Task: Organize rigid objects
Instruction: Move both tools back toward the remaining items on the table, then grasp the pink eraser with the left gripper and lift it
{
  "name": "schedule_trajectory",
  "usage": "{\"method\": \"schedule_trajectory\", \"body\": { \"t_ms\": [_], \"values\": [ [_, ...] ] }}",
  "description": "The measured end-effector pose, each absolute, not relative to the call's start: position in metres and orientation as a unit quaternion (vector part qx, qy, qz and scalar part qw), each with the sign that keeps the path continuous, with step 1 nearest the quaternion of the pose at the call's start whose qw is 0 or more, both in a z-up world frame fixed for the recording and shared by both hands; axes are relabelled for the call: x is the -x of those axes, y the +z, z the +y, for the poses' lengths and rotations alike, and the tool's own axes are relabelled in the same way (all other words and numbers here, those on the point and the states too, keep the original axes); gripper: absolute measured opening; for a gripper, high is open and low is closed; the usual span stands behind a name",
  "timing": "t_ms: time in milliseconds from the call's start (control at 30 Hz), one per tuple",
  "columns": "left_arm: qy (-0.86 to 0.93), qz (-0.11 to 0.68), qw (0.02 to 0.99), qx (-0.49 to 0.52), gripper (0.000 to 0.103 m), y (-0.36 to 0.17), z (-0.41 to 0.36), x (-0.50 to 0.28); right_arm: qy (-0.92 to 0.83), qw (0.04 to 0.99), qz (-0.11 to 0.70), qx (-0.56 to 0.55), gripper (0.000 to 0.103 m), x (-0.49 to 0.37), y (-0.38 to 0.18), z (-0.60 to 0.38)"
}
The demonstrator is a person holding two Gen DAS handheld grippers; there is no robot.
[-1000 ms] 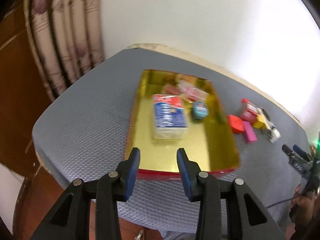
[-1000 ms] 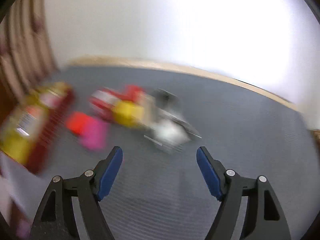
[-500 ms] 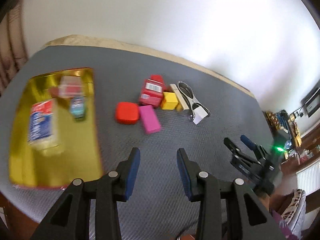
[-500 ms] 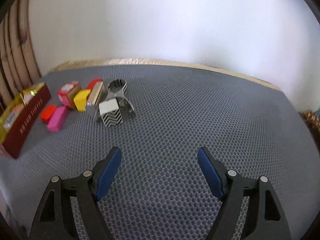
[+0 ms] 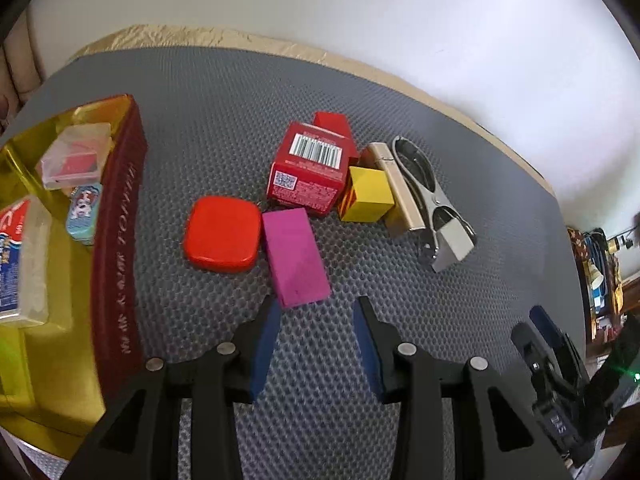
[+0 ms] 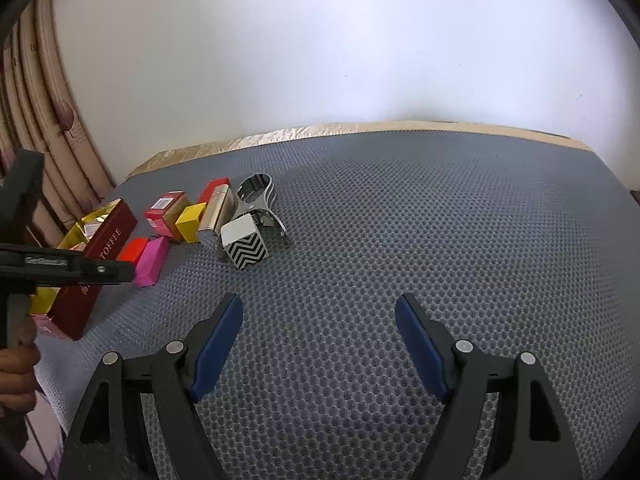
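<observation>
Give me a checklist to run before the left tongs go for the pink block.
1. Left tongs open and empty: ok.
2. Pink block ahead of the left tongs, its near end between the tips: ok.
3. Room around the block: not ok; the red case lies against its left side near the far end.
4. Space in the tin: ok; bare gold floor shows near its front.
5. Right tongs open, empty and well off to the side: ok.
6. Whether the block fits the present opening: cannot tell.
</observation>
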State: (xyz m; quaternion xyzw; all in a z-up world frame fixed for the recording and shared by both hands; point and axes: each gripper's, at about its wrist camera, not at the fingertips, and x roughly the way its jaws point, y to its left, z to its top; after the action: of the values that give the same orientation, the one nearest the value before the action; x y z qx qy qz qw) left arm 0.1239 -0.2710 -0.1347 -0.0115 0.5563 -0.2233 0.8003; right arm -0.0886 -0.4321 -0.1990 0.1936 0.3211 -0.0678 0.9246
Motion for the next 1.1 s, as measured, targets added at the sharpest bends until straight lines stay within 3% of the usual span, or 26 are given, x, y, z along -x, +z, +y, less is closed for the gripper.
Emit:
{"method": "schedule_trajectory", "body": {
  "t_ms": [833, 1100],
  "values": [
    [-0.178, 0.579, 0.794, 0.045, 0.039, -0.163, -0.294, -0.189, -0.038, 0.918, 0.332, -0.212, 0.076, 0.084, -0.206, -0.432],
    [-0.185, 0.563, 0.804, 0.052, 0.033, -0.158, -0.283, -0.173, -0.042, 0.915, 0.337, -0.218, 0.077, 0.082, -0.208, -0.435]
  ]
}}
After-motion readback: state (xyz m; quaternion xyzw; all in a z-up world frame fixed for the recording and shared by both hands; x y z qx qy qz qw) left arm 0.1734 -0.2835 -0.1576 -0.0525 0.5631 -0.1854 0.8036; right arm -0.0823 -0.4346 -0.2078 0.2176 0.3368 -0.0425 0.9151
